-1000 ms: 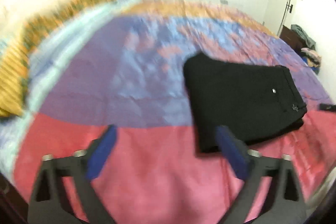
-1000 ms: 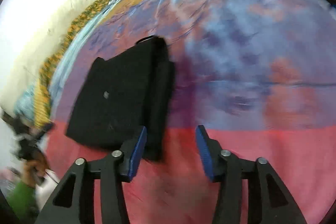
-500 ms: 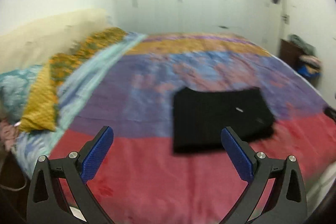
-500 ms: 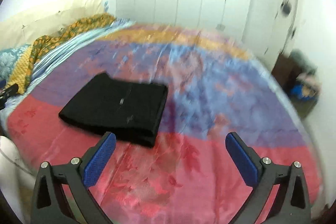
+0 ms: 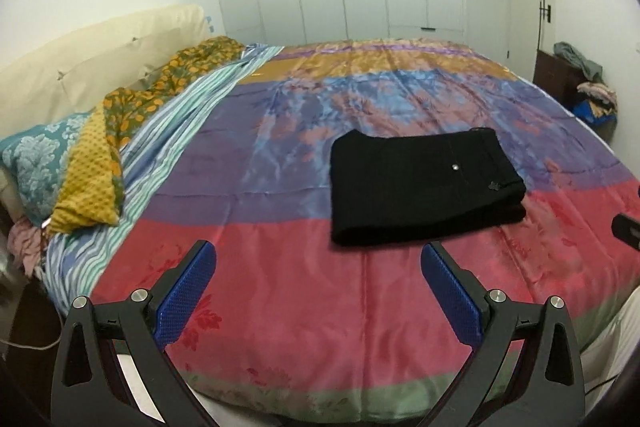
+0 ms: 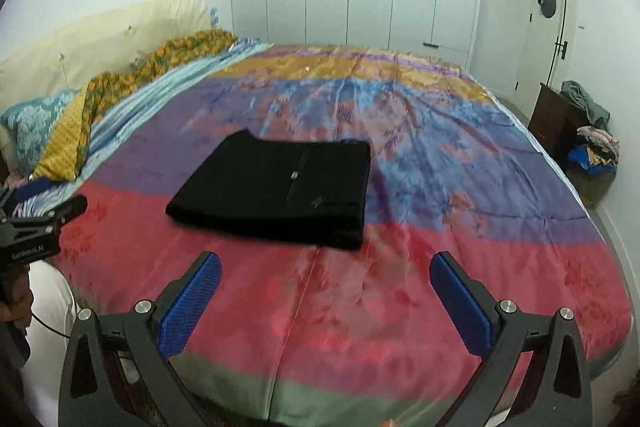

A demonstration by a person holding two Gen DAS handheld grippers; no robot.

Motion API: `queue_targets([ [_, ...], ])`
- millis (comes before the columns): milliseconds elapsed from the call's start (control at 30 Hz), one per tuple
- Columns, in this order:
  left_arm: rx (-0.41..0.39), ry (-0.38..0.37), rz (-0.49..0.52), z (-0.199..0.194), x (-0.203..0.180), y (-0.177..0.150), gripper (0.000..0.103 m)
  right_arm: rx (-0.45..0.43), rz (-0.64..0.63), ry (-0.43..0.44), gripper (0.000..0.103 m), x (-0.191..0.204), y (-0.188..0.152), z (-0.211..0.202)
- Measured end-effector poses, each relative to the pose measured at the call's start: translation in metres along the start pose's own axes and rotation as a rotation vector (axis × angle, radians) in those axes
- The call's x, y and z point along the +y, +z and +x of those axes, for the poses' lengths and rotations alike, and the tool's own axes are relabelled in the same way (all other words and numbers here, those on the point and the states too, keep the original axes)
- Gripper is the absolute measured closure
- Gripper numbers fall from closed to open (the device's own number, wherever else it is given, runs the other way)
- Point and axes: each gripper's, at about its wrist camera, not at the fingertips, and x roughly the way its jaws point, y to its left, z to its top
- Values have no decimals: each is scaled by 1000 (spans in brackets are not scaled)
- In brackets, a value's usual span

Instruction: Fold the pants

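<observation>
Left wrist view: your left gripper [image 5: 318,265] has its jaws spread wide, holding nothing, above the bedspread [image 5: 280,291]. Folded black pants [image 5: 424,187] lie at 1 o'clock, apart from it. Right wrist view: your right gripper [image 6: 325,277] likewise gapes empty; pants [image 6: 276,187] at 11 o'clock.

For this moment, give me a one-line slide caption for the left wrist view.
Open left gripper hovers clear of the black pants, folded into a rectangle on the multicoloured bedspread.
</observation>
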Motion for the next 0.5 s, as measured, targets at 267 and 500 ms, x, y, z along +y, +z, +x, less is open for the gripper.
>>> queue_targets([
  [267,101,-73,-11,-8,2,9,1,46,41,-20,0,13,11,-12],
  [500,161,-114,12,-15,-12,9,1,54,18,-29,0,20,12,-15],
])
